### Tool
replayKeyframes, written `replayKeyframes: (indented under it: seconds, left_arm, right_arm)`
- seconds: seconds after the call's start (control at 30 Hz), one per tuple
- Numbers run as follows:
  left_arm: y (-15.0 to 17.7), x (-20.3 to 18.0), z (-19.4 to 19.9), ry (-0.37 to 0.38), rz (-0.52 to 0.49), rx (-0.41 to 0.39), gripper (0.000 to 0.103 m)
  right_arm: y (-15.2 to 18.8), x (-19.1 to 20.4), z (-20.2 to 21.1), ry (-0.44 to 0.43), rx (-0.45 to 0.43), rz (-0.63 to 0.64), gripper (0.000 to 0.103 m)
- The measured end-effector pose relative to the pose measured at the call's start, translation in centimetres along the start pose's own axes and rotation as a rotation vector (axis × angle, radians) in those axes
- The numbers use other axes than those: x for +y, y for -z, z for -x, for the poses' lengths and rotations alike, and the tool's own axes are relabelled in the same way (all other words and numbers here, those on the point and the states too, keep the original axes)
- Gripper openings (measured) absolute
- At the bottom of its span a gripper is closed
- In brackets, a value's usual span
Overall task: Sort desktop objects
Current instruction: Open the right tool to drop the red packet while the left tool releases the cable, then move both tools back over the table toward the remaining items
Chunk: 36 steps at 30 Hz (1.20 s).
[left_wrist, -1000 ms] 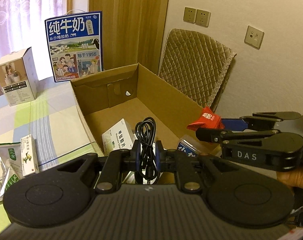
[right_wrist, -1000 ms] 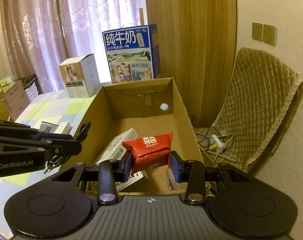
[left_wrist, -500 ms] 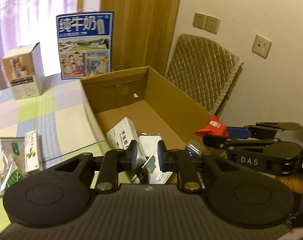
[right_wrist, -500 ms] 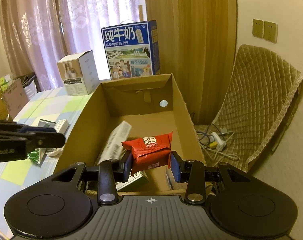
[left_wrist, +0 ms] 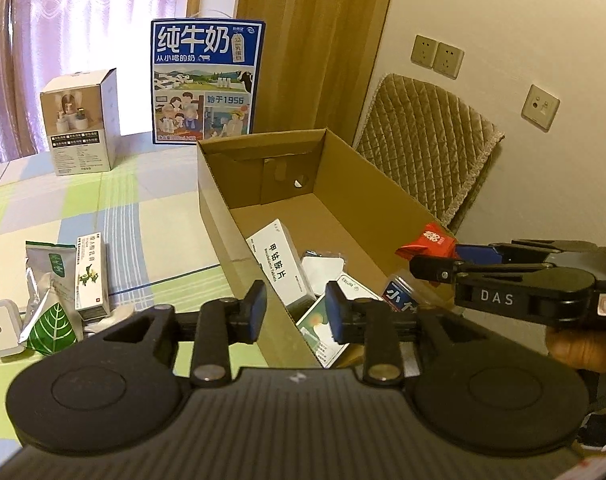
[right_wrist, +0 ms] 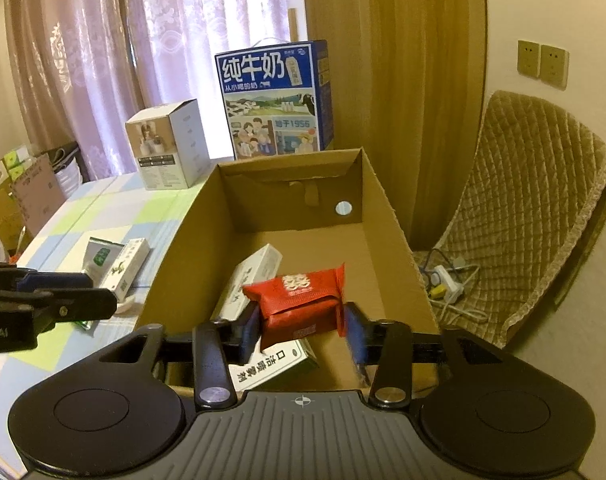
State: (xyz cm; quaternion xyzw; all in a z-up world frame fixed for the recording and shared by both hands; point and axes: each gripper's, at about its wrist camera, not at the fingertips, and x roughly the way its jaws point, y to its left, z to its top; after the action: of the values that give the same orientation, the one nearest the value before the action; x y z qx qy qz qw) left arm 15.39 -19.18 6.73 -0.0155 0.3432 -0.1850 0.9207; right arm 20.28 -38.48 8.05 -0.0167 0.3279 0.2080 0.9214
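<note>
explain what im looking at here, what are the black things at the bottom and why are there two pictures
There is no robot here. A person holds a two-finger gripper in each hand, and each gripper carries a wide-angle camera looking along its fingers. So one picture is the left gripper's view and the other is the right gripper's. Both look at a checked table with an open cardboard box that holds a white medicine box. A green pouch and a small carton lie on the table beside it. The left gripper is open and empty. A red packet sits between the right gripper's jaws over the box. Both pairs of jaws have just been opening, so it seems to be getting dropped in.
</note>
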Motion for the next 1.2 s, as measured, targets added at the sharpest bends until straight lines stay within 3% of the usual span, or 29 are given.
replayKeyframes:
  seconds: [0.17, 0.37, 0.5, 0.67, 0.97, 1.2]
  left_arm:
    - [0.4, 0.3, 0.5, -0.023, 0.000, -0.004, 0.048]
    - [1.3, 1.2, 1.4, -0.036, 0.017, 0.001, 0.052]
    - [2.1, 2.0, 2.5, -0.056, 0.021, 0.000, 0.059]
    - [3.4, 3.6, 4.1, -0.103, 0.025, 0.009, 0.067]
    - [6.6, 7.2, 7.2, -0.208, 0.060, 0.059, 0.091]
    - [8.3, 10.7, 10.4, -0.328, 0.108, 0.087, 0.098]
  right_arm:
    - [0.1, 0.0, 0.3, 0.006, 0.002, -0.009, 0.053]
    - [0.6, 0.4, 1.4, 0.018, -0.011, -0.014, 0.055]
    - [1.7, 0.4, 3.0, 0.032, -0.023, -0.044, 0.066]
    - [3.4, 1.2, 4.3, 0.035, 0.002, -0.046, 0.071]
    - [3.7, 6.8, 5.9, -0.037, -0.009, 0.012, 0.082]
    - [3.8, 11.9, 5.7, -0.118, 0.001, 0.086, 0.086]
